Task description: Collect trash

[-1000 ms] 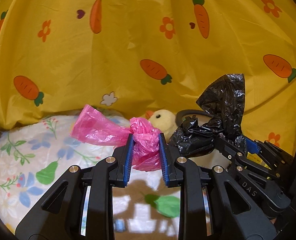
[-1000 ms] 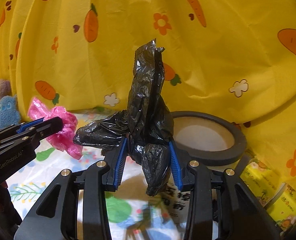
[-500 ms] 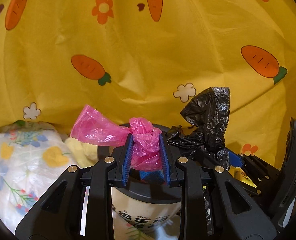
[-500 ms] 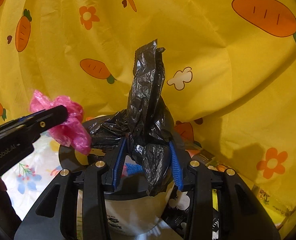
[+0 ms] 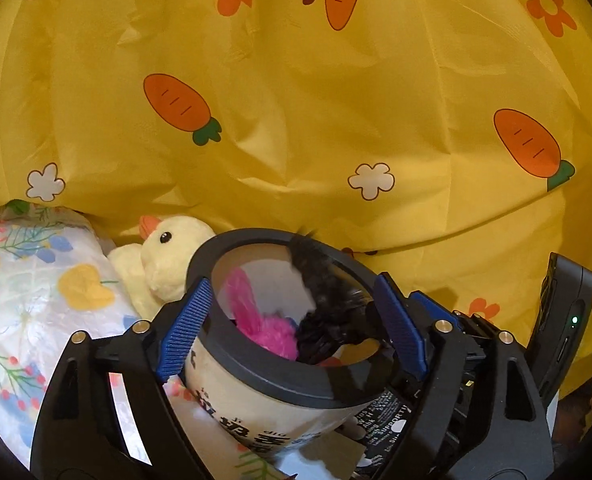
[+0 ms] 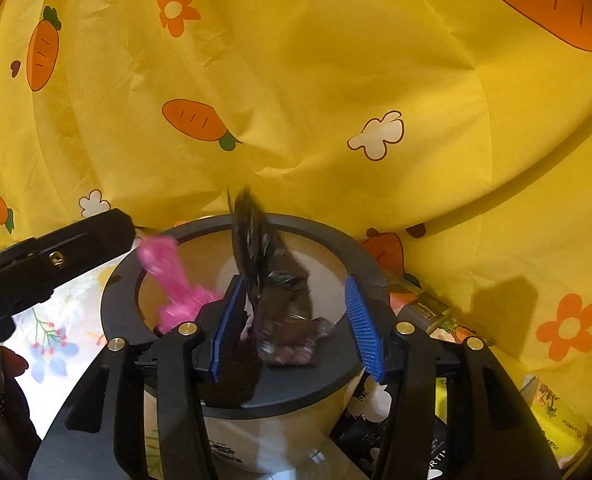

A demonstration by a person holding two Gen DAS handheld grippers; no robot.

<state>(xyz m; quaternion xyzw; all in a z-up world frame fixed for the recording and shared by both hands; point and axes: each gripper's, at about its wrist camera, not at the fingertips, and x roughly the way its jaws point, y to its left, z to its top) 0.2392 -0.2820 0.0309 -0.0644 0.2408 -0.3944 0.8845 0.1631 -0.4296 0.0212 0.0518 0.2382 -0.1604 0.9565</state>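
Note:
A white bin with a black rim (image 5: 255, 376) stands right below both grippers; it also shows in the right wrist view (image 6: 115, 300). A pink plastic bag (image 5: 263, 324) and a black plastic bag (image 5: 324, 300) are blurred inside the bin mouth, free of any fingers. In the right wrist view the pink bag (image 6: 175, 288) is at the left and the black bag (image 6: 271, 280) in the middle. My left gripper (image 5: 291, 332) is open and empty above the bin. My right gripper (image 6: 296, 328) is open and empty above the bin.
A yellow carrot-print curtain (image 5: 296, 100) hangs close behind the bin. A yellow plush duck (image 5: 167, 256) lies left of the bin on a floral cloth (image 5: 27, 280). Yellow packets (image 6: 552, 412) lie to the right of the bin.
Both grippers have opened over the bin. The pink bag and the black bag have left the fingers and dropped into the bin mouth.

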